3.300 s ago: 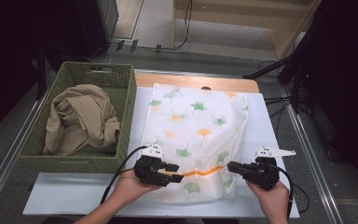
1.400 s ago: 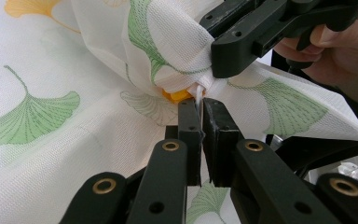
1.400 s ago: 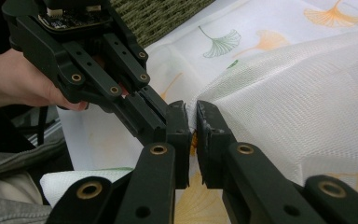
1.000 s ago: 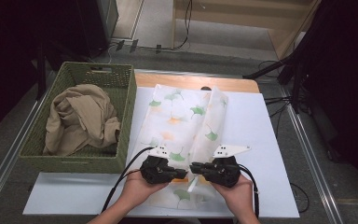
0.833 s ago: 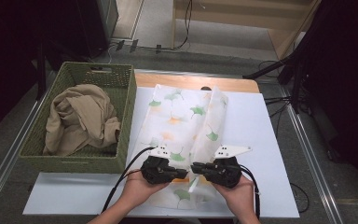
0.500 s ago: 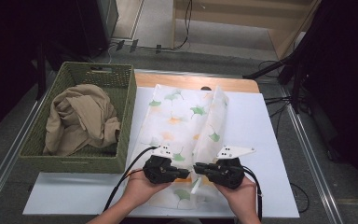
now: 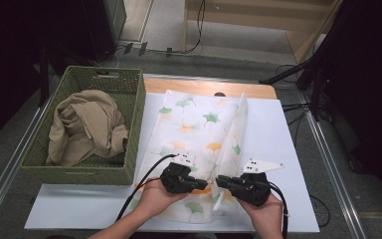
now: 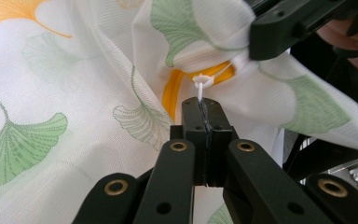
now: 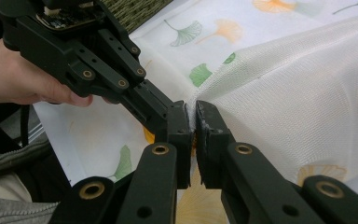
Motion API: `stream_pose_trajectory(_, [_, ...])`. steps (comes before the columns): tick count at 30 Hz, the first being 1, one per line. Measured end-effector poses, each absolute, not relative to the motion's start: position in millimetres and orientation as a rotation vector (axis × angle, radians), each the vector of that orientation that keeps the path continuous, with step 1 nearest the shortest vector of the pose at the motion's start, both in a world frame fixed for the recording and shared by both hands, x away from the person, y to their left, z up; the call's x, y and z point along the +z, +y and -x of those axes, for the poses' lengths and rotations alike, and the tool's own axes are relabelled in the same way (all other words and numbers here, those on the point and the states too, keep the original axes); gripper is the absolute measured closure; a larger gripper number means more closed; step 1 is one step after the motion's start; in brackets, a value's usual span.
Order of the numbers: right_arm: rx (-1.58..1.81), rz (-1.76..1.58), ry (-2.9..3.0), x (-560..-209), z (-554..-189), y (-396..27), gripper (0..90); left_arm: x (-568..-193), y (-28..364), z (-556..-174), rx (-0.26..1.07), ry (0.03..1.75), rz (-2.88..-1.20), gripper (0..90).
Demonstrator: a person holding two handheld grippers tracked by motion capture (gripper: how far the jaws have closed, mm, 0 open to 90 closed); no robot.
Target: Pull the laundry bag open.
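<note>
Basket (image 7: 87,172) wall close left; bare tabletop (image 7: 271,134) free right.

right gripper (image 7: 224,181): you've brought it in from the table's right side, now tip to tip with your left gripper (image 7: 202,184).
cloth (image 7: 199,134): its right half came over with it; the flat spread is now folded inward, with a raised ridge along the right.
last second: both grippers nudged slightly rightward.

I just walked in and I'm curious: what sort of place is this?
Probably a lab or workshop bench set up for recording cloth folding: a white table ringed by floor cables, a ginkgo-leaf printed white cloth, and a green woven basket of beige fabric.
</note>
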State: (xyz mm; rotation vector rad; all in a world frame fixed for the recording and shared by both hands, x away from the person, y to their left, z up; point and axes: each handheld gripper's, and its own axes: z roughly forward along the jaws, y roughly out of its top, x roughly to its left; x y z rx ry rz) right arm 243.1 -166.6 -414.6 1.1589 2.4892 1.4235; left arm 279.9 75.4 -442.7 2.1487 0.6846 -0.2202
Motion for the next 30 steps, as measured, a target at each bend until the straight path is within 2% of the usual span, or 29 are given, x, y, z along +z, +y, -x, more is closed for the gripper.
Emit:
stream_pose_trajectory(22, [1.418,-1.332,2.32,-416.2,-230.1,-219.4,85.8,-443.9,65.7,-294.4,-0.251,0.669,-2.169,90.0])
stream_pose_trajectory(30, [1.407,-1.35,2.322,-418.5,-233.7,-221.5,85.8,-444.1,70.0,-296.9,-0.252,0.686,-2.165,90.0])
